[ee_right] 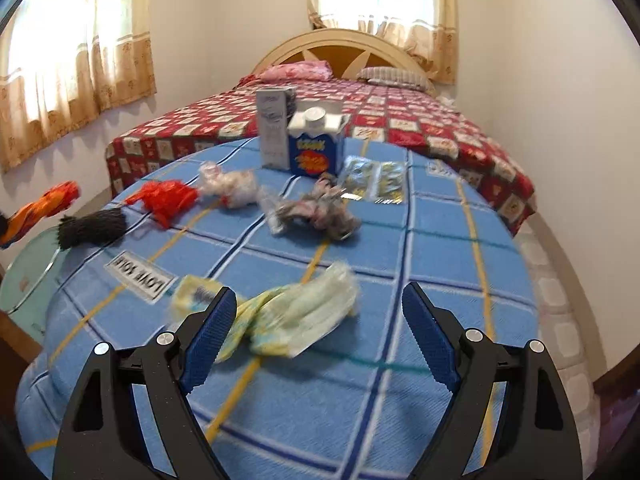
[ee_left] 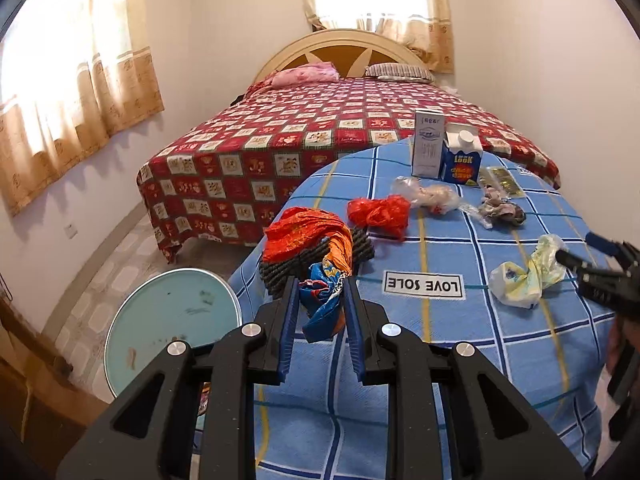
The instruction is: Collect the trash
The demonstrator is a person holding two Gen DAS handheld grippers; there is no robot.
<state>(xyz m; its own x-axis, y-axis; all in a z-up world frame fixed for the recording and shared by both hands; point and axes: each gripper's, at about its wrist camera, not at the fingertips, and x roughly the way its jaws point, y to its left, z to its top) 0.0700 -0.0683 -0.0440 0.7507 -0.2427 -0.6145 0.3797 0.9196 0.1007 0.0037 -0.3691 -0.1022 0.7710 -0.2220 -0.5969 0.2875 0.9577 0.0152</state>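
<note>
Two grippers picking up trash from the blue cloth

The left gripper (ee_left: 322, 300) squeezes a crinkly orange-and-blue wrapper (ee_left: 320, 276), held up right between its fingers. The right gripper (ee_right: 316, 320) is wide open, with the pale yellow bag (ee_right: 296, 316) lying just ahead between its fingers. That bag is thin and floppy, so it might slip out if pinched only at the edge.

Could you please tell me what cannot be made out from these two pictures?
- Crumpled orange-and-blue plastic wrapper, left wrist view: its sides sit behind the left tool's fingers.
- Dark ribbed roll, same view: mostly covered by that wrapper.
- Pale yellow crumpled plastic bag, right wrist view: motion blur hides its print.
- Round pale green glass tabletop: its right edge is hidden behind the blue checked cloth.
</note>
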